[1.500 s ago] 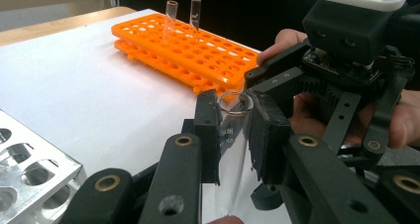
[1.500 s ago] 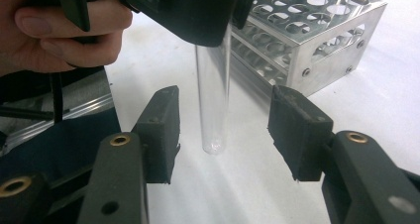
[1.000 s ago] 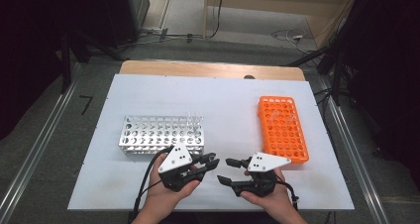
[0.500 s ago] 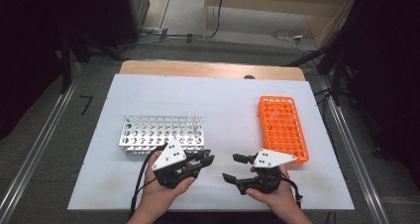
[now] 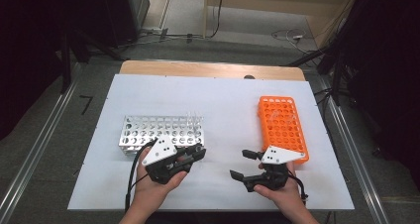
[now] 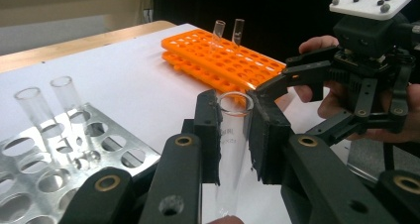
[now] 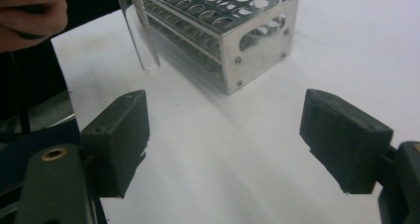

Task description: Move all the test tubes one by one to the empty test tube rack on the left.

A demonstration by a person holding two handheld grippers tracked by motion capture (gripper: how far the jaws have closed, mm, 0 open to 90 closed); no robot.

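The left gripper (image 6: 233,135) has its two black jaws clamped on a clear glass test tube (image 6: 231,149), which stands upright between the pads with its open rim just above them; in the right gripper view the tube's rounded bottom (image 7: 141,33) hangs clear above the white table (image 7: 346,45). The right gripper (image 7: 223,140) has just been opening its jaws; they stand wide apart with nothing between them, over bare table. In the high view both grippers sit near the table's front edge, the left gripper (image 5: 195,154) just in front of the metal rack (image 5: 148,130), the right gripper (image 5: 242,164) beside the near end of the orange rack (image 5: 282,125). Two tubes stand in the metal rack (image 6: 49,105), and two more in the orange rack (image 6: 228,33).
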